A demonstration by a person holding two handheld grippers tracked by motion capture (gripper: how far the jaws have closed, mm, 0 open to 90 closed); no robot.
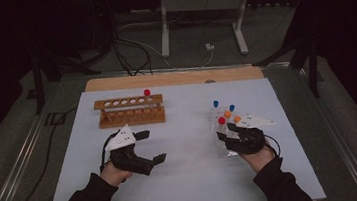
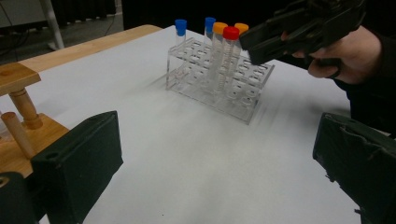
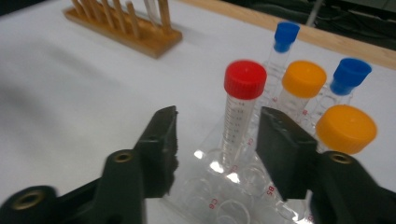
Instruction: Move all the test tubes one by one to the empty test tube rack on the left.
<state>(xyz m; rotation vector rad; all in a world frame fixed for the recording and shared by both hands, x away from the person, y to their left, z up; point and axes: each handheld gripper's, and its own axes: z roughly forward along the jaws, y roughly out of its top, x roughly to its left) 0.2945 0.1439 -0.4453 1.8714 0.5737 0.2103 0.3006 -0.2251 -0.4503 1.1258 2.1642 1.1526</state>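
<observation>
A clear plastic rack at the right holds several capped tubes: two blue, two orange and one red-capped tube. My right gripper is at the rack's near side. In the right gripper view it is open, its jaws either side of the red-capped tube without touching it. My left gripper hovers open over the sheet's middle, with nothing between its jaws. It looks across at the clear rack and the right gripper. A wooden rack at the back left holds one red-capped tube.
A pale sheet covers the table, and a strip of bare wood shows along its far edge. Beyond are a dark floor, cables and a stand's metal legs. The wooden rack's end is close to my left jaw.
</observation>
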